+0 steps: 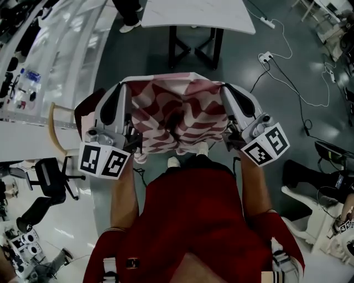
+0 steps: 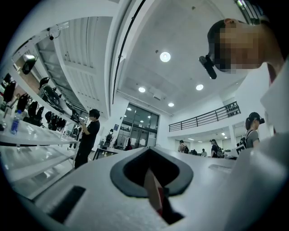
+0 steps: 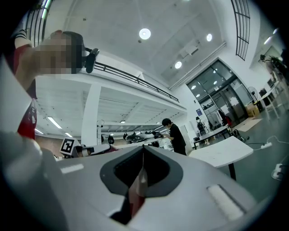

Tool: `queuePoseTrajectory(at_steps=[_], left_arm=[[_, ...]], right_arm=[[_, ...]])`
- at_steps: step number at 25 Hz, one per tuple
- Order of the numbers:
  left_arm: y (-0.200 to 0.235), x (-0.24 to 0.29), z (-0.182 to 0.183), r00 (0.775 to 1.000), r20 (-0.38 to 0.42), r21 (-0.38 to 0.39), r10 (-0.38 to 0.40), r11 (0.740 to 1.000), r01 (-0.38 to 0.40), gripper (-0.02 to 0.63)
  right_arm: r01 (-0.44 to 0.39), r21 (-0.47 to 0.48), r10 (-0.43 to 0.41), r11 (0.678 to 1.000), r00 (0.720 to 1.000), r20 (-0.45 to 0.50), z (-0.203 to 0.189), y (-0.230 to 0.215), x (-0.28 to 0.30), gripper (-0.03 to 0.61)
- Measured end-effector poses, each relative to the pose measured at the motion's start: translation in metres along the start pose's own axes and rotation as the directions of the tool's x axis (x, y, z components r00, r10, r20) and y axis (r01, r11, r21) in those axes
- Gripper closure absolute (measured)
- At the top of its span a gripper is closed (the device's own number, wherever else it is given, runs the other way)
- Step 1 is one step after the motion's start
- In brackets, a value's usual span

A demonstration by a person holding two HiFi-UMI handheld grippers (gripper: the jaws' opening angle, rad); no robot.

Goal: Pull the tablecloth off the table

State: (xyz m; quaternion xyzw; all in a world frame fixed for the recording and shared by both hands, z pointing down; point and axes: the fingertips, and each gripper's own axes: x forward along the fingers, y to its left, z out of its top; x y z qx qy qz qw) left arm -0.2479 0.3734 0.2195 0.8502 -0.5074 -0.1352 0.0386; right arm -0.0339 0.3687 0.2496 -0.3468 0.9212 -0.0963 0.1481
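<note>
The red-and-white patterned tablecloth (image 1: 177, 113) hangs in the air in front of the person, stretched between the two grippers and sagging in the middle. My left gripper (image 1: 123, 84) is shut on its left top corner. My right gripper (image 1: 224, 85) is shut on the right top corner. In the left gripper view a thin fold of the cloth (image 2: 156, 191) is pinched between the closed jaws. The right gripper view shows the same, with a cloth edge (image 3: 137, 189) caught in the jaws. Both grippers point slightly upward at the hall ceiling.
A bare white table (image 1: 199, 14) on a dark frame stands ahead. A long glass counter (image 1: 50, 61) runs along the left, with a chair (image 1: 52, 177) near it. A power strip and cables (image 1: 266, 56) lie on the floor at right. People stand far off in the hall.
</note>
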Motion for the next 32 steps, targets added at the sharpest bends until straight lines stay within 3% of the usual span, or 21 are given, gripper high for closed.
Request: queuePoseTrajectory(at_steps=[10,32], left_arm=[[0.018,0.013,-0.008,1.0,-0.004,-0.029,0.006,1.0,-0.006,0.606],[0.03,0.038,-0.006,0.999,-0.01,-0.047,-0.036,0.998,0.036,0.606]], right_arm=[[0.044,-0.065,-0.045,0.997,0.999,-0.026,-0.006,-0.015,0.016,0.565],[0.101,-0.074,-0.102,0.992,0.995,-0.012,0.004,-0.033,0.025,0.565]])
